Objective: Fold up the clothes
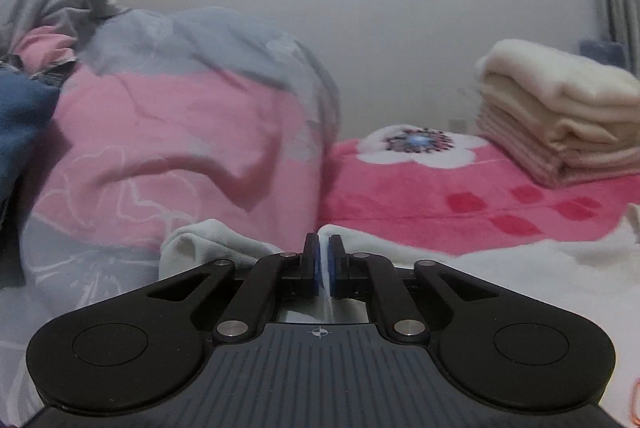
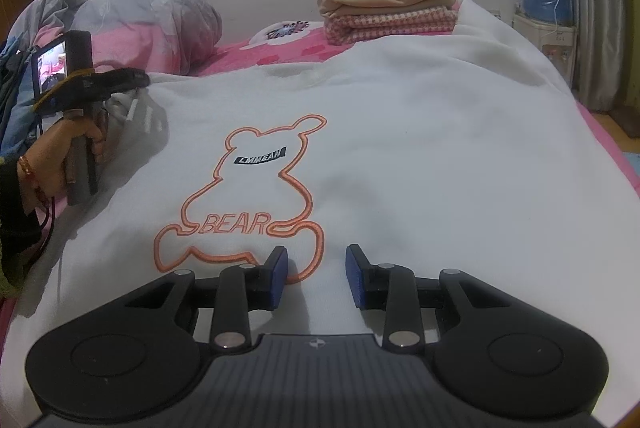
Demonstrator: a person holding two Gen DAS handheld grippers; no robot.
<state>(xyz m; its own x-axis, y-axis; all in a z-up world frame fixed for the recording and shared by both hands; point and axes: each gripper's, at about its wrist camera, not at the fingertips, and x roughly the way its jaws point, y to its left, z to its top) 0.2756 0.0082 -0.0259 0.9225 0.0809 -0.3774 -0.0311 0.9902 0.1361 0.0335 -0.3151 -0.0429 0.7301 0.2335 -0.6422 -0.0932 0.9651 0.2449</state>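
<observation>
Our left gripper (image 1: 324, 260) pinching a fold of the white sweatshirt (image 2: 400, 131) spread on the bed (image 1: 400, 195), our right gripper (image 2: 316, 278) open, empty, over its hem, printed "BEAR", "LMMEAN".

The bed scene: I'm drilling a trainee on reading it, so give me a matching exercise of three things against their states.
Things:
1. left gripper
2. right gripper
3. white sweatshirt

States:
A. spread flat on the bed
B. jaws apart, nothing between them
C. pinching white cloth

Pairs: 1-C, 2-B, 3-A
</observation>
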